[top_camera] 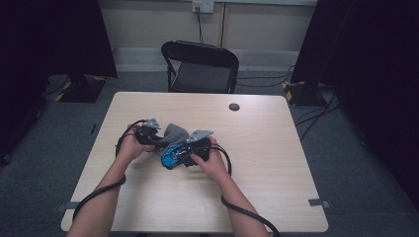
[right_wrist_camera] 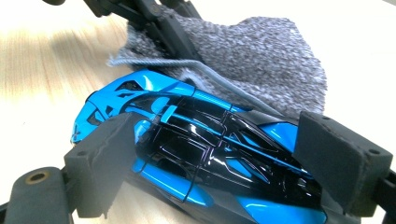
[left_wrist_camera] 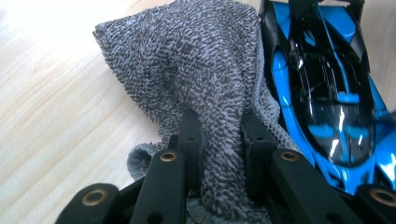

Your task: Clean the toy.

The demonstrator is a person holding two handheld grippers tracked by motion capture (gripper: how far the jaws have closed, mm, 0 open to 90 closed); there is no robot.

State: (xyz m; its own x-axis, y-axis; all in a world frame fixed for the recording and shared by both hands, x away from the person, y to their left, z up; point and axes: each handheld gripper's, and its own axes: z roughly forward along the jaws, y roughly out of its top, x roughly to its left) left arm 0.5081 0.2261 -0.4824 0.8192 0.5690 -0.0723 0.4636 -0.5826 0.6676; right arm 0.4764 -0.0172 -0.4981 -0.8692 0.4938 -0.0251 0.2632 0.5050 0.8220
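Jaws clamp cloth and car, wipe under way.
Left gripper [left_wrist_camera: 218, 140] pinches grey cloth [left_wrist_camera: 196, 70] beside blue car [right_wrist_camera: 187, 154]; right gripper [right_wrist_camera: 219, 163] pads grip car's sides. Hold car firm, drag cloth lightly over roof.

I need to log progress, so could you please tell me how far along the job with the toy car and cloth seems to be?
Done: the right claw has the blue toy car braced between its pads on the table, and the left claw has gathered the grey cloth. In hand: the cloth touches the car's side. Left, probably: the wiping itself; the shiny body shows no clue how much is wiped.
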